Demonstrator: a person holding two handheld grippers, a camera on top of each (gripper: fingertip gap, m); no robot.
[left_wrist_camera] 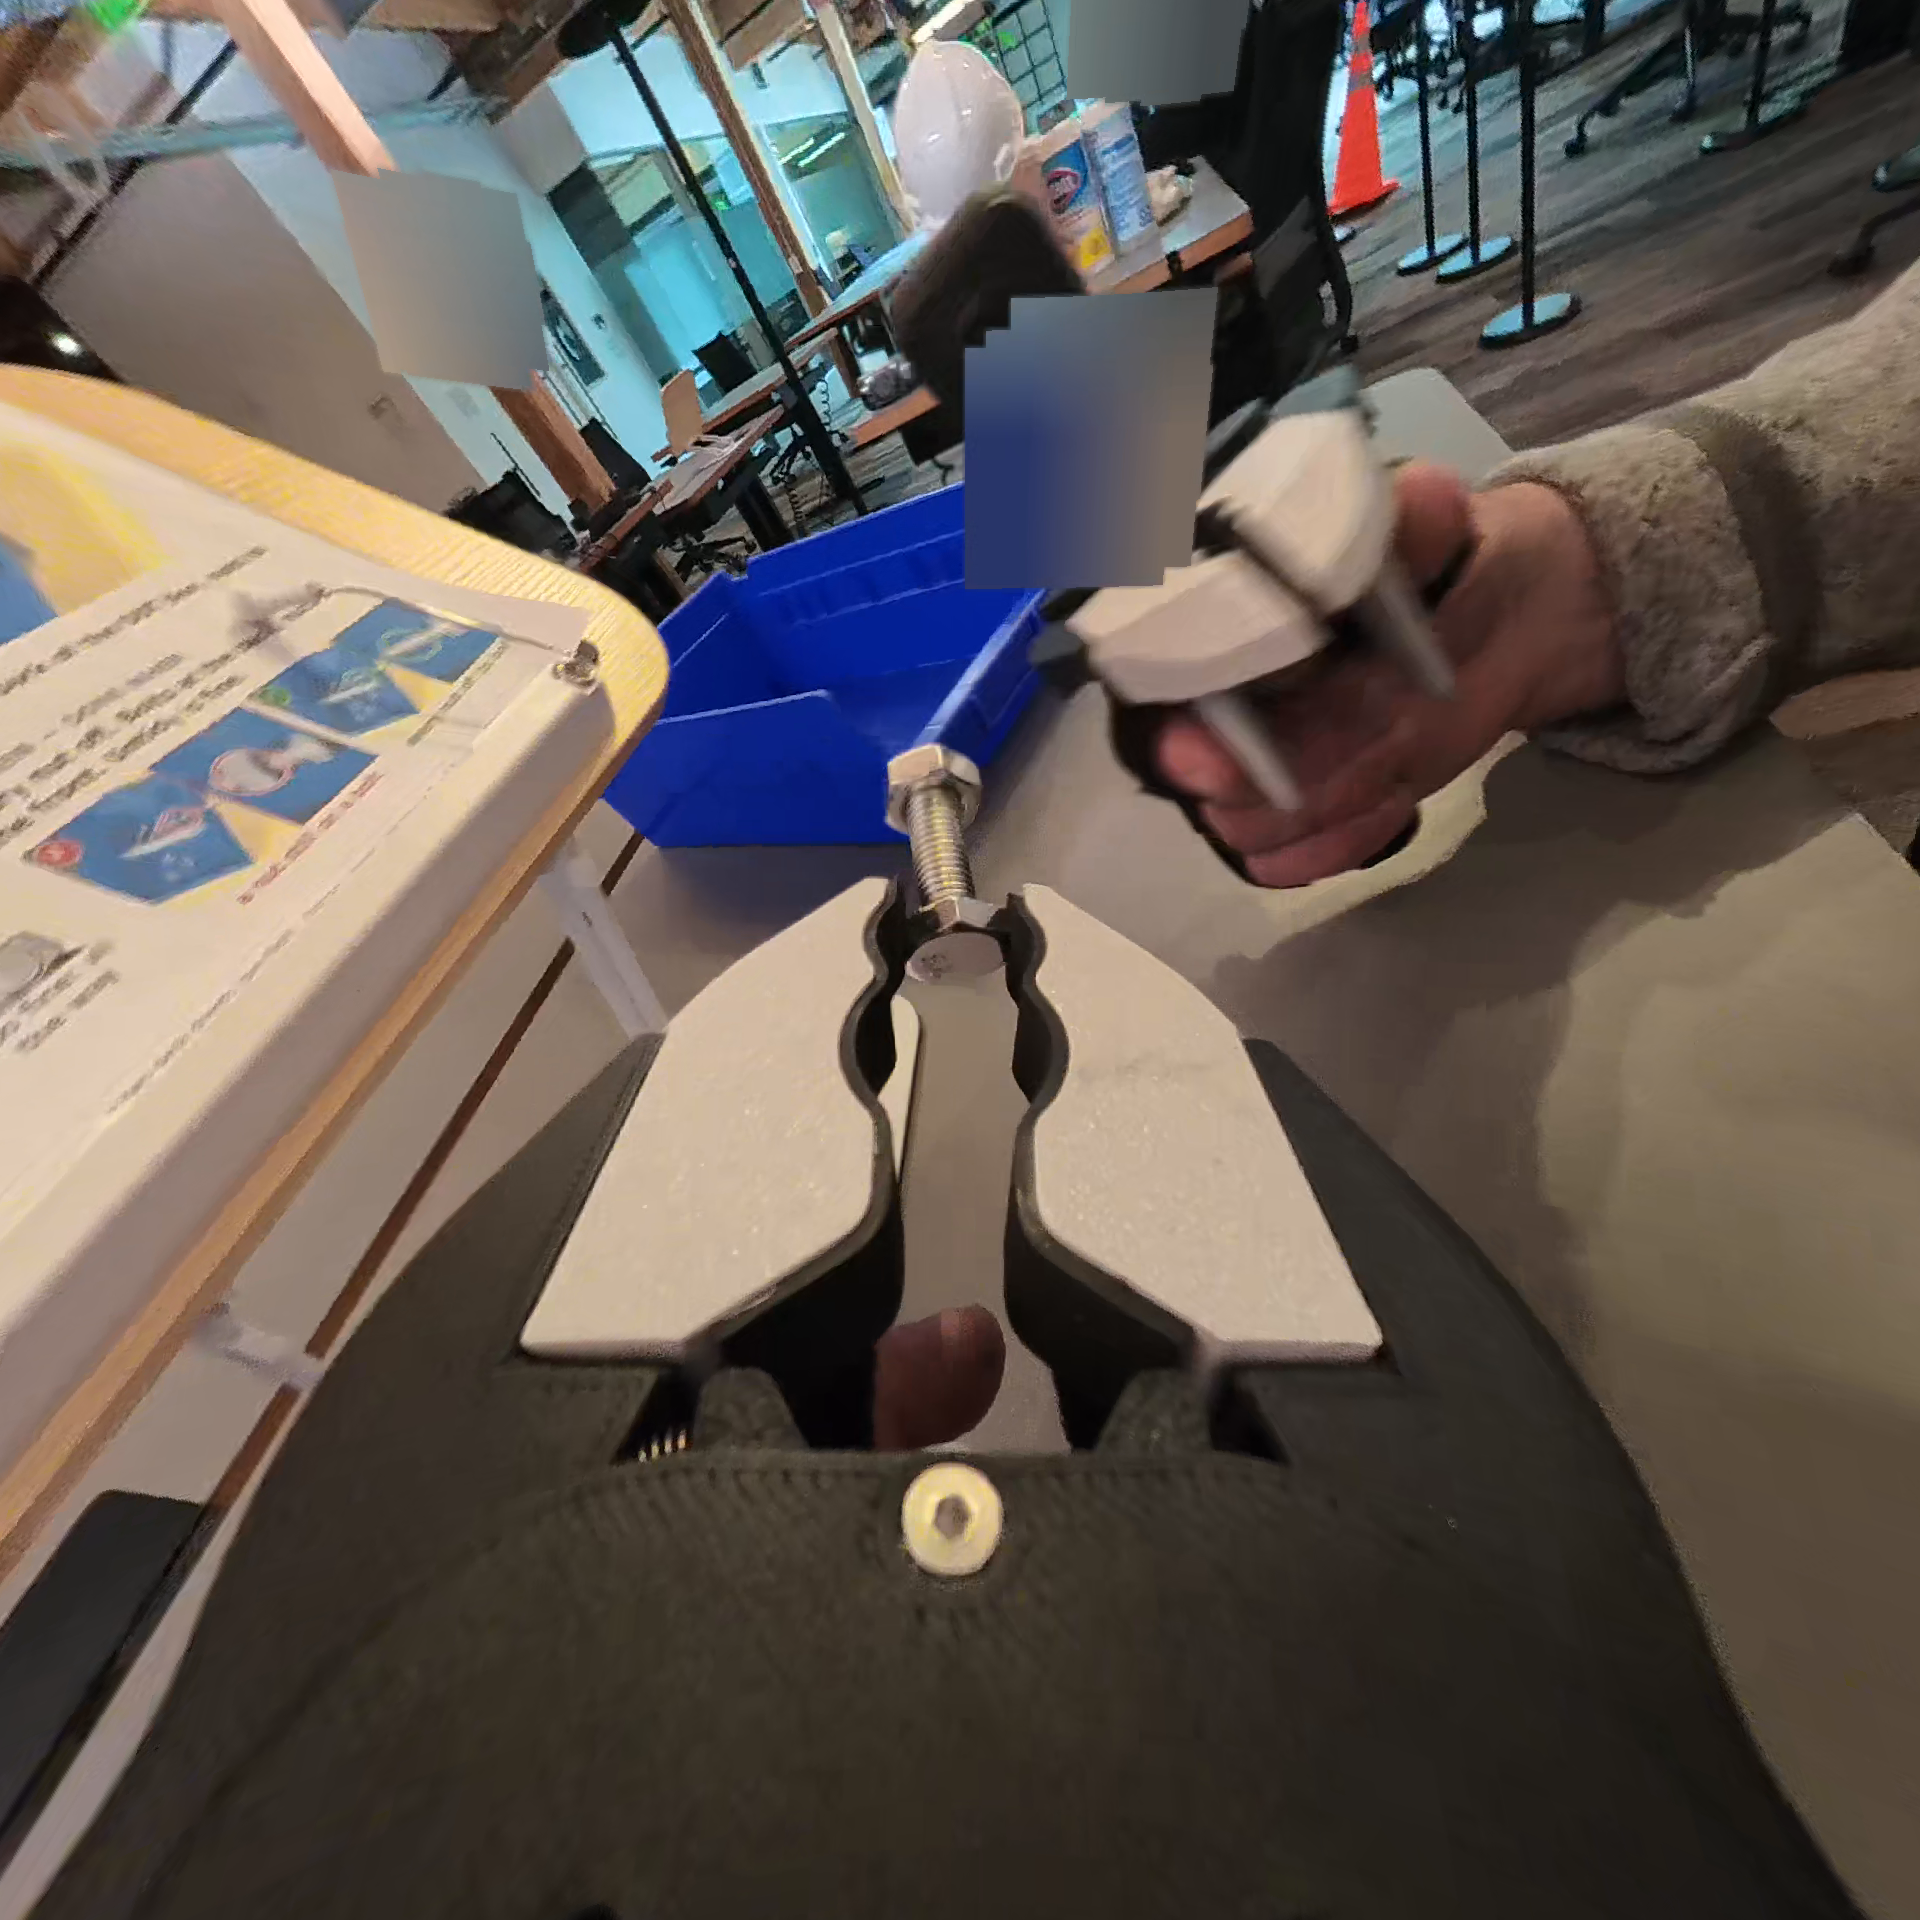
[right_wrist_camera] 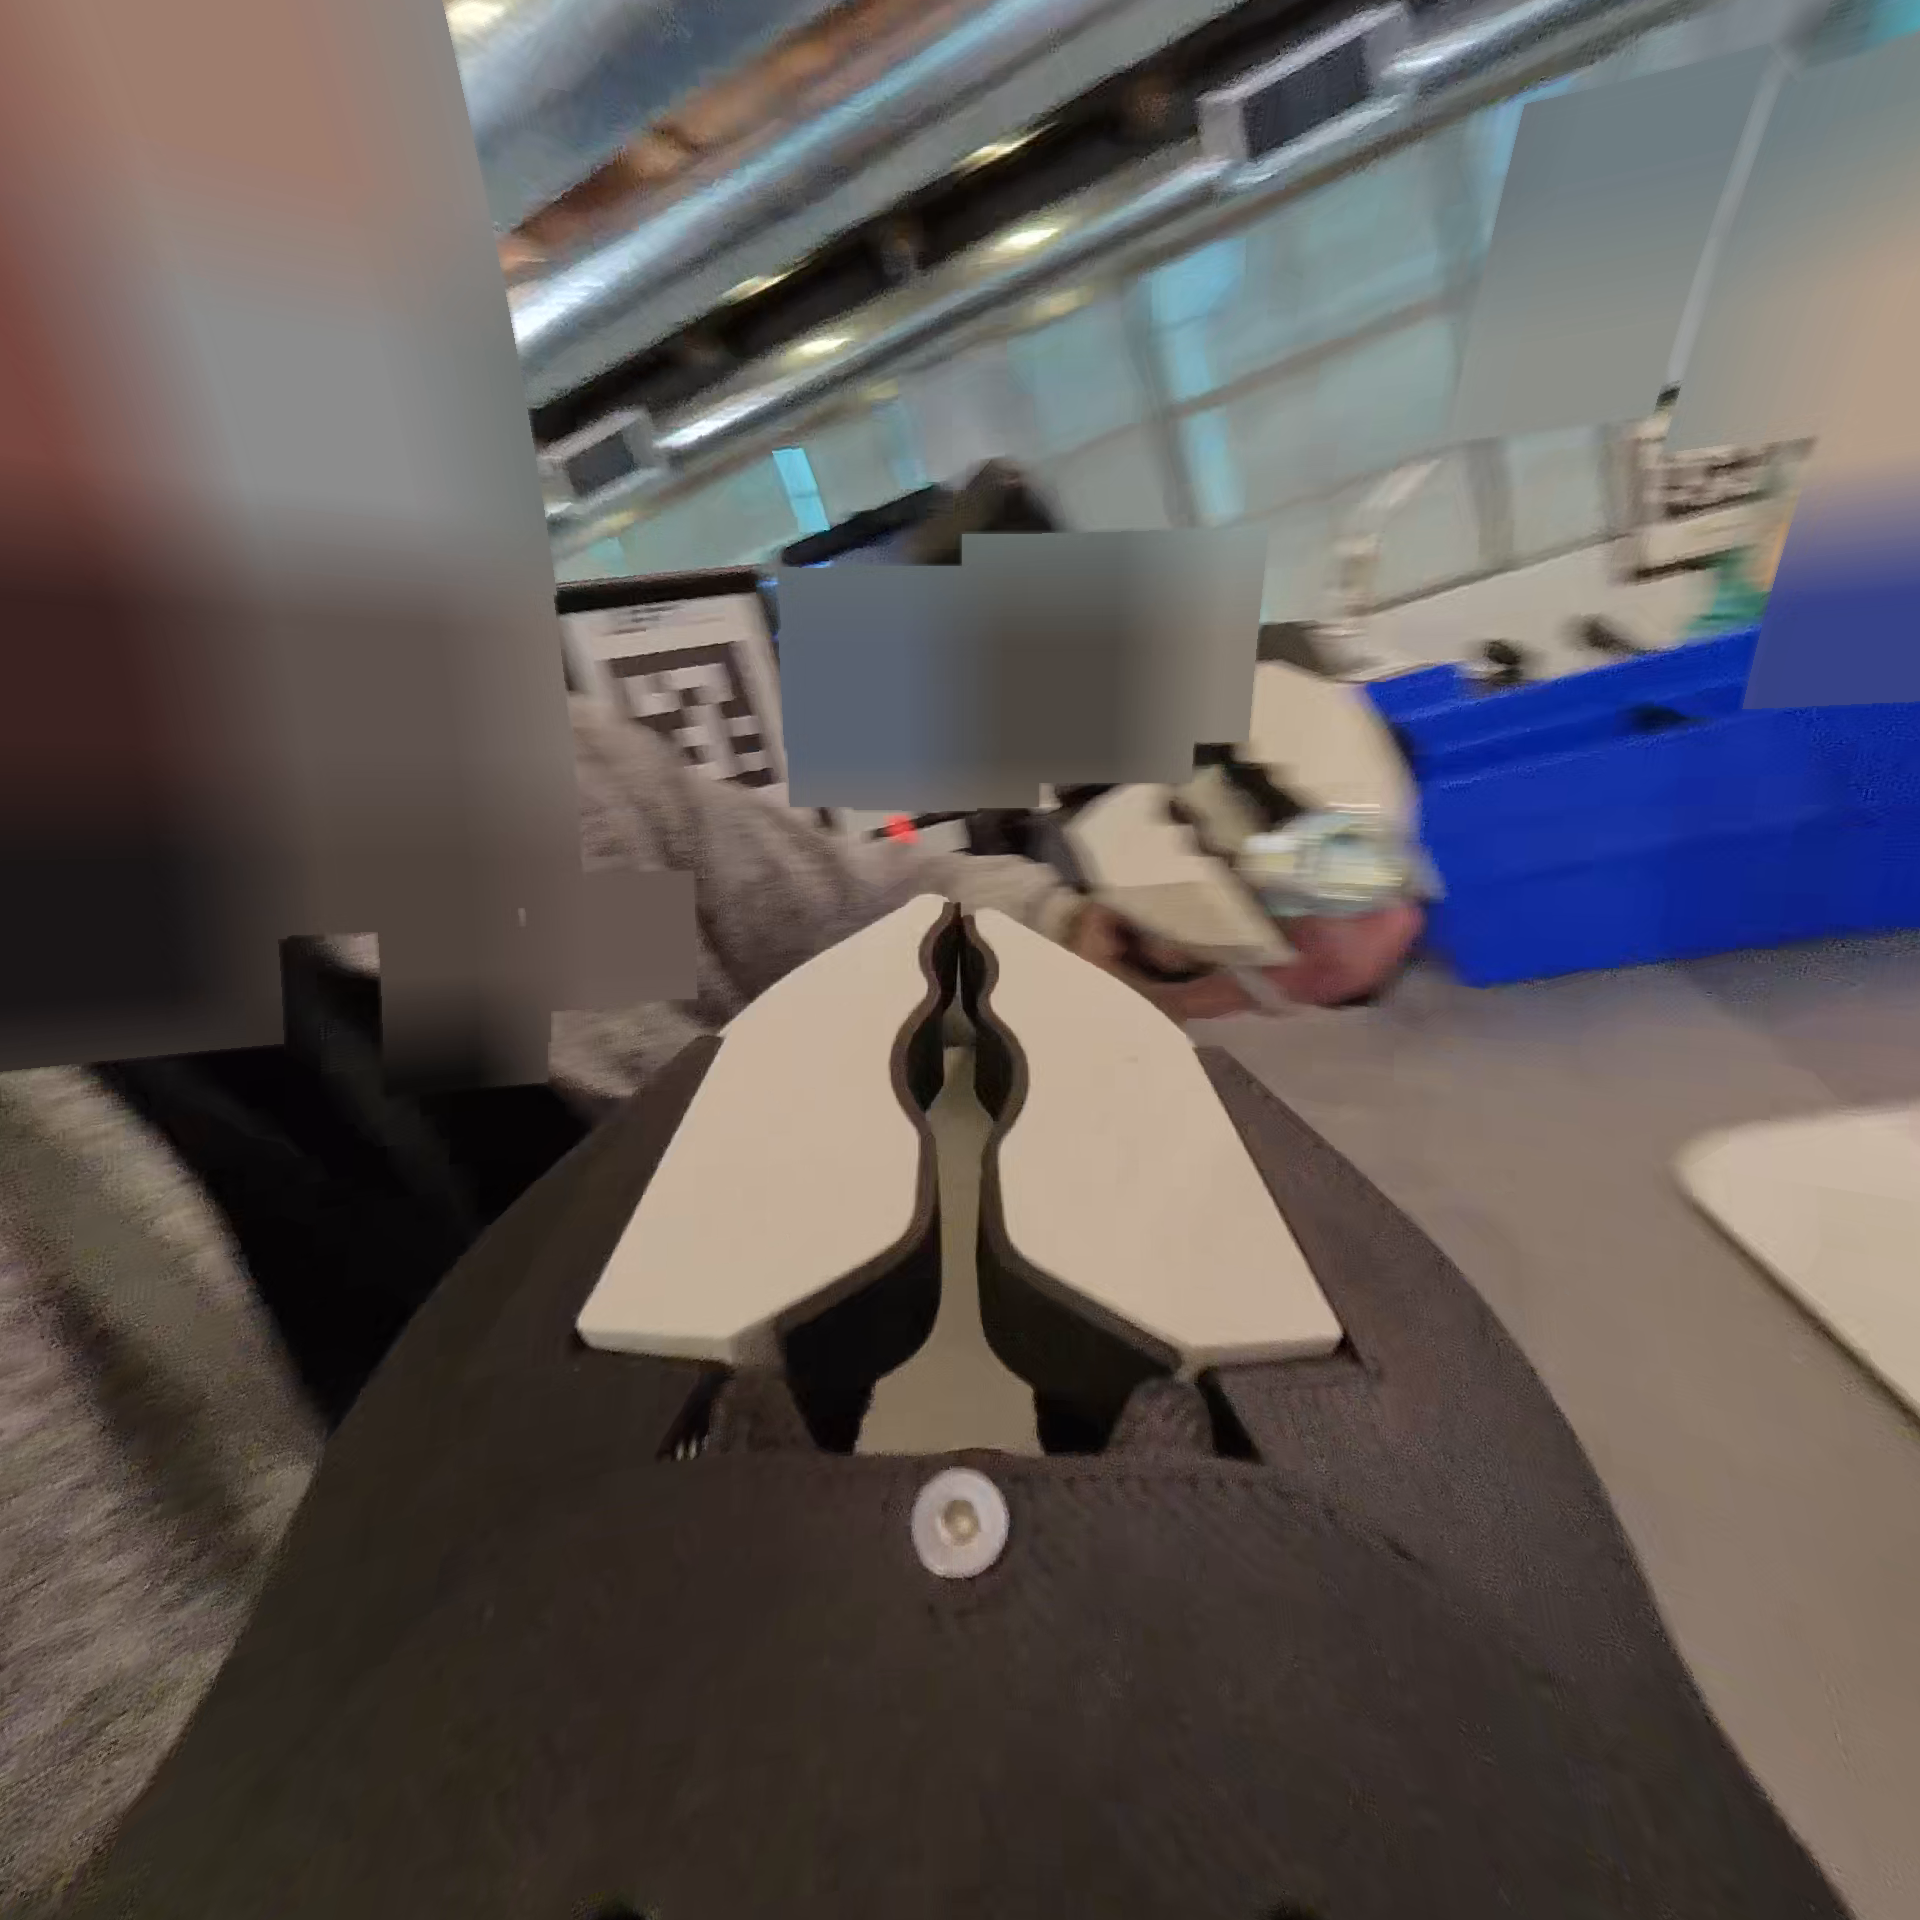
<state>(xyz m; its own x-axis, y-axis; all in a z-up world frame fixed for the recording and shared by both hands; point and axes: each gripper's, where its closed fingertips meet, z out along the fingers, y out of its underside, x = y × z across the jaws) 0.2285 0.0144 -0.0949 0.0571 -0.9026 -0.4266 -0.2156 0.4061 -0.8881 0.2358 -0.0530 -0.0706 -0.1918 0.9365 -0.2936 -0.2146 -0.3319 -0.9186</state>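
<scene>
My left gripper [left_wrist_camera: 951, 925] is shut on the hex head of a silver bolt [left_wrist_camera: 938, 844]. The threaded shaft points away from me, with a silver nut [left_wrist_camera: 932, 781] at its far end. I hold it above the grey table [left_wrist_camera: 1558, 1143], near the blue bin [left_wrist_camera: 810, 707]. My right gripper [right_wrist_camera: 958, 920] is shut, its pads meet with nothing between them. It also shows blurred in the left wrist view [left_wrist_camera: 1247, 603], held in a hand to the right of the bolt. The left gripper shows blurred in the right wrist view [right_wrist_camera: 1195, 873].
A wooden-edged board carrying a white printed sheet [left_wrist_camera: 260, 810] stands close on the left. The blue bin also shows in the right wrist view [right_wrist_camera: 1662, 831]. A white plate-like object [right_wrist_camera: 1818, 1247] lies on the table at the right. An orange cone [left_wrist_camera: 1361, 114] stands far behind. Some 6 cm of space lies between my two pairs of fingers.
</scene>
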